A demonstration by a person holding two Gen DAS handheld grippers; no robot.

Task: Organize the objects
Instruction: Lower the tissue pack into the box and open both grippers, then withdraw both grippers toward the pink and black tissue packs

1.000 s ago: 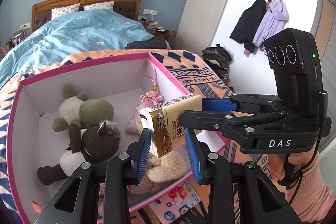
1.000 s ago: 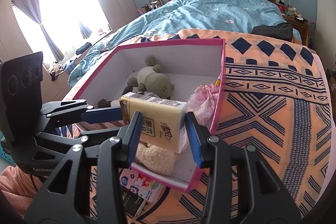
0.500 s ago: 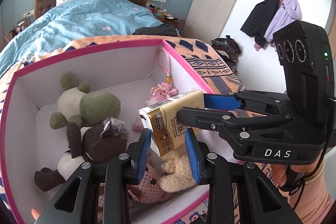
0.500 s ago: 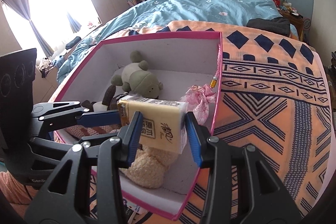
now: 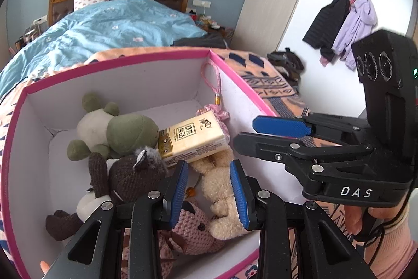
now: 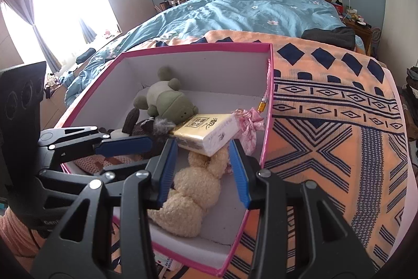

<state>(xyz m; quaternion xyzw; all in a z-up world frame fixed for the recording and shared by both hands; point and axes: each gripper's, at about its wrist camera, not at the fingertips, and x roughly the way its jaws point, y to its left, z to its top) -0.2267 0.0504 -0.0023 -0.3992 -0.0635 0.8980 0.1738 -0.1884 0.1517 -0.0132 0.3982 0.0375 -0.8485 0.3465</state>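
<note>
The tissue pack [image 5: 192,139] is sitting inside the pink-rimmed storage box [image 5: 109,64] on the bed, lying tilted on top of the plush pile: one end against the green frog plush [image 5: 122,130], the other over the cream bunny plush [image 5: 222,198], with the little pink drawstring pouch [image 5: 218,115] just behind it. The brown knitted plush [image 5: 130,174] and a pink crochet one [image 5: 190,229] are in there too.

Handling-wise I'd guess it's super light and squishy, a plastic-wrapped soft pack, so the film is a bit slick and it'll dent if you squeeze hard. Best place to grab is across the short width near the middle (the ends just crumple). It's perched on soft toys, so it could slide if nudged.

Neither claw has anything in it. The left claw [image 5: 209,190] has its blue pads only a narrow gap apart, hovering just in front of the pack over the bunny, not touching either as far as I can tell. The right claw [image 6: 202,169] is a bit wider, pads either side of the pack's near corner but not pressing on it.
</note>
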